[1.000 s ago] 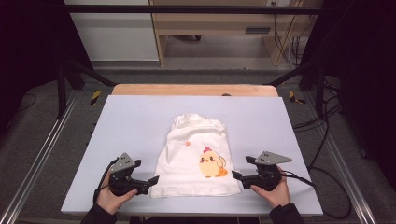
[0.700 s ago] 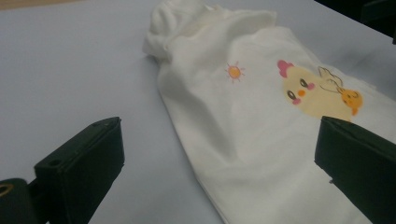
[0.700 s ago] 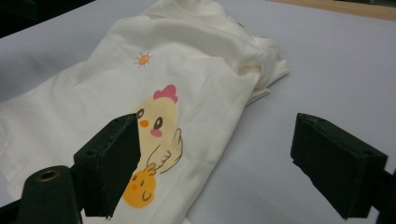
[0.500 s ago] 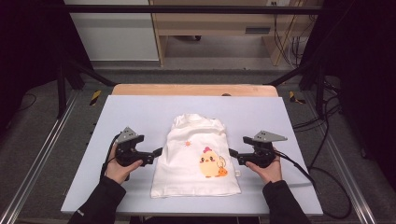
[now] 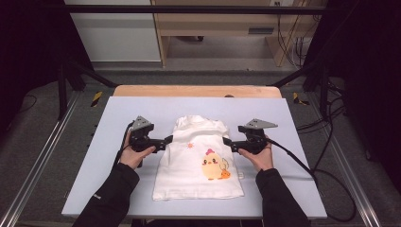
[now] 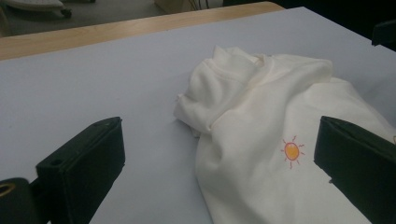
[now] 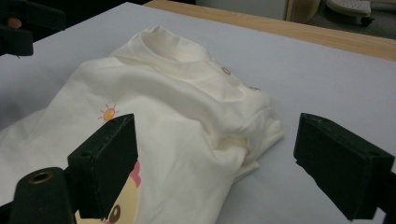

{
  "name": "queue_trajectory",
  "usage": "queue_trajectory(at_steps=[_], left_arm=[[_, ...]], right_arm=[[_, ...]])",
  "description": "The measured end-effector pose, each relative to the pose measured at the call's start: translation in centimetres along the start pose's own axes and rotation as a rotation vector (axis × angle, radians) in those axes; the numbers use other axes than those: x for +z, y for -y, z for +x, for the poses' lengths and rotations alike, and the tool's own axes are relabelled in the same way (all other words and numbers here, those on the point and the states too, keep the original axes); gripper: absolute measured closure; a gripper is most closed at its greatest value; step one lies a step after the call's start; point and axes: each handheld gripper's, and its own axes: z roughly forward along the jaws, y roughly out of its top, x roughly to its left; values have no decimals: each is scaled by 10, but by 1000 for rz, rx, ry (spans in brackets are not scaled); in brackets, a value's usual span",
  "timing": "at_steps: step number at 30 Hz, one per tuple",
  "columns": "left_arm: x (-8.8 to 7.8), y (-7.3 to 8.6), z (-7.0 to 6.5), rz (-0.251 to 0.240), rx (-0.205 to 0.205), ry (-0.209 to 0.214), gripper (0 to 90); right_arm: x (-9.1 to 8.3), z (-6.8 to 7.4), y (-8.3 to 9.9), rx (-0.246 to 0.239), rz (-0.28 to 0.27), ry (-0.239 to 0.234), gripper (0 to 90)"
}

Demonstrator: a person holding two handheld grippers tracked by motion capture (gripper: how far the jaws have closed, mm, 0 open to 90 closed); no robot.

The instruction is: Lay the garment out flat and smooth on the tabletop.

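On the pale table (image 5: 142, 106), both open-fingered grippers flank the shirt (image 5: 198, 175), its sleeves folded underneath.

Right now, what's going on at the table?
A person is working on a white shirt with a chick print, lying flat on the table. The left claw and right claw flank its upper part, one at each side edge. Both claws are open and neither has gripped the fabric.
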Motion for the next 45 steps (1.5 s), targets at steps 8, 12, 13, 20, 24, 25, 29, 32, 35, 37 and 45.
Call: queue_trajectory(at_steps=[8,12,13,20,24,25,29,32,35,37,45], left_arm=[[24,-17,0,36,20,-21,17],[36,-25,-3,47,31,-27,32],[39,-27,-4,48,35,-26,43],[59,-27,-7,58,46,-47,175],[67,-21,-8,91,69,-54,343],[67,-20,-8,94,61,-52,395],[70,-15,-7,116,38,-32,594],[72,-14,-7,124,36,-38,729],[69,-16,-9,124,31,-38,830],[66,-18,-10,122,30,-42,857],[31,-40,-29,-29,86,-45,869]], right_arm=[[34,-8,-18,2,14,14,169],[47,-14,-23,7,22,29,201],[51,-16,-24,7,29,37,211],[72,-23,-24,3,69,55,280],[82,-26,-19,-4,109,63,324],[84,-26,-17,-7,125,63,349],[88,-25,-12,-29,159,37,527],[87,-24,-10,-45,173,29,723],[84,-22,-12,-47,160,22,818],[79,-20,-14,-54,144,20,837],[42,-5,-29,-110,-56,31,856]])
